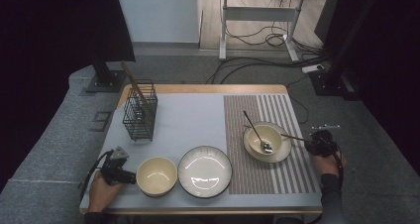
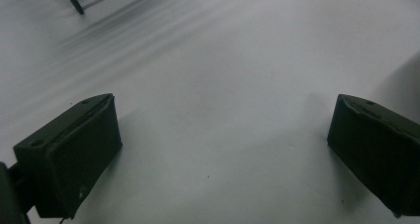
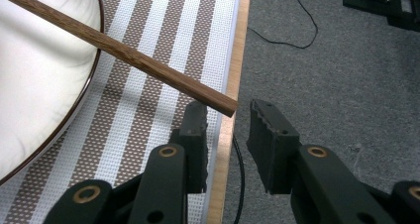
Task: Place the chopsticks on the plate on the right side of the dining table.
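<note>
My right fingers stand a little apart at the bench's right edge. The end of a chopstick sits just above the gap between them, against the tip of the left finger. I cannot tell for sure whether they pinch it; the other finger looks clear of the wood. From there the chopstick runs up and away over the striped mat to the rim of the plate. In the high view my right gripper hangs at the mat's right side, with the chopstick reaching left across the plate and resting on the small bowl that stands on it. A spoon lies in that bowl, handle pointing up and left.

My left fingers are spread wide, nothing between them, just above the pale cloth. In the high view my left gripper rests at the bench's near left corner, just beside a cream bowl. Right of that bowl sits a dark-rimmed plate. Farther back on the left stands a wire basket with another chopstick leaning out of it.
</note>
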`<control>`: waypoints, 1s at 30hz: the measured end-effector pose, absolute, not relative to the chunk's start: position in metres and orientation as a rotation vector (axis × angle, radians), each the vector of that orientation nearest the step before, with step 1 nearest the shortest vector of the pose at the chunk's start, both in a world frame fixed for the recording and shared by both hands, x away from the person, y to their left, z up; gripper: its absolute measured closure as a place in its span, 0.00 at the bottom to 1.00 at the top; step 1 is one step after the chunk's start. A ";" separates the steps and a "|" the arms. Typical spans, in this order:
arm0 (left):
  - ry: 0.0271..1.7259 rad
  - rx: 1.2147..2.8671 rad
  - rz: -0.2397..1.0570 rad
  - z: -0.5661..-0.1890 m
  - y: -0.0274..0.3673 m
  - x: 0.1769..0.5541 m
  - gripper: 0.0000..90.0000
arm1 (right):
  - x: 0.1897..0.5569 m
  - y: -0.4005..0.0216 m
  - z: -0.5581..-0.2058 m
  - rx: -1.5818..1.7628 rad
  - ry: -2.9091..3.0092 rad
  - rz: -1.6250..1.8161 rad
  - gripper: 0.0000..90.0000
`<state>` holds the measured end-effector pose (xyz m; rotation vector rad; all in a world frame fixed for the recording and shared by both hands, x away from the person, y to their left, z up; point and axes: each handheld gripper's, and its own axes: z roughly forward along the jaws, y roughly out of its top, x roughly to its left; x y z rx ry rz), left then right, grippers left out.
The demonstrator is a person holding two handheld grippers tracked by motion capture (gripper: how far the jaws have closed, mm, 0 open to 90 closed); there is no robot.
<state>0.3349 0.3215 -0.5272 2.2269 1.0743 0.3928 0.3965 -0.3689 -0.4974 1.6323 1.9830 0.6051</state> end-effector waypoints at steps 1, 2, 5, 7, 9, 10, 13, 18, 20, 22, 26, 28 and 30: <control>1.074 2.227 0.393 -0.527 0.321 0.335 0.00 | 0.397 -0.369 -0.498 1.634 1.981 0.606 0.76; 1.074 2.227 0.393 -0.527 0.321 0.335 0.00 | 0.397 -0.370 -0.498 1.636 1.982 0.606 0.76; 1.074 2.227 0.393 -0.527 0.321 0.335 0.00 | 0.398 -0.371 -0.500 1.633 1.986 0.601 0.76; 1.074 2.227 0.393 -0.527 0.321 0.335 0.00 | 0.398 -0.371 -0.500 1.635 1.985 0.602 0.76; 1.075 2.227 0.393 -0.527 0.321 0.335 0.00 | 0.399 -0.372 -0.501 1.636 1.981 0.600 0.76; 1.074 2.227 0.393 -0.527 0.321 0.335 0.00 | 0.400 -0.372 -0.501 1.636 1.978 0.602 0.76; 1.075 2.227 0.393 -0.527 0.321 0.335 0.00 | 0.401 -0.372 -0.501 1.629 1.979 0.602 0.76; 1.074 2.227 0.393 -0.527 0.322 0.335 0.00 | 0.404 -0.371 -0.500 1.626 1.982 0.598 0.76; 1.075 2.227 0.393 -0.527 0.321 0.335 0.00 | 0.406 -0.370 -0.501 1.624 1.983 0.592 0.76; 1.075 2.226 0.393 -0.527 0.321 0.335 0.00 | 0.407 -0.370 -0.501 1.622 1.982 0.592 0.76; 1.074 2.226 0.393 -0.527 0.322 0.335 0.00 | 0.410 -0.370 -0.502 1.618 1.984 0.583 0.76; 1.074 2.226 0.393 -0.527 0.322 0.335 0.00 | 0.410 -0.370 -0.502 1.619 1.985 0.583 0.76; 1.075 2.225 0.393 -0.527 0.322 0.335 0.00 | 0.412 -0.370 -0.502 1.614 1.985 0.580 0.76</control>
